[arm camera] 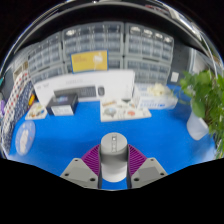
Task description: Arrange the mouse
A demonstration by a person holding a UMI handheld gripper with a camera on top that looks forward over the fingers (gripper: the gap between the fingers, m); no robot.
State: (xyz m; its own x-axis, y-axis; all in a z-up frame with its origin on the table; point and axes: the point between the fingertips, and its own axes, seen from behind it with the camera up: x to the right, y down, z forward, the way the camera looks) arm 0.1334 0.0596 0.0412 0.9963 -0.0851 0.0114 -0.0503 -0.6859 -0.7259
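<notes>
You've got the claw clamped on the grey mouse, hovering above the blue worktop, keyboard well beyond the mouse.

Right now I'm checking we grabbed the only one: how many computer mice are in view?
1. The grey mouse sits between the fingers of the gripper, on the blue table. The clutter beyond, by the white keyboard, could hide another.
</notes>
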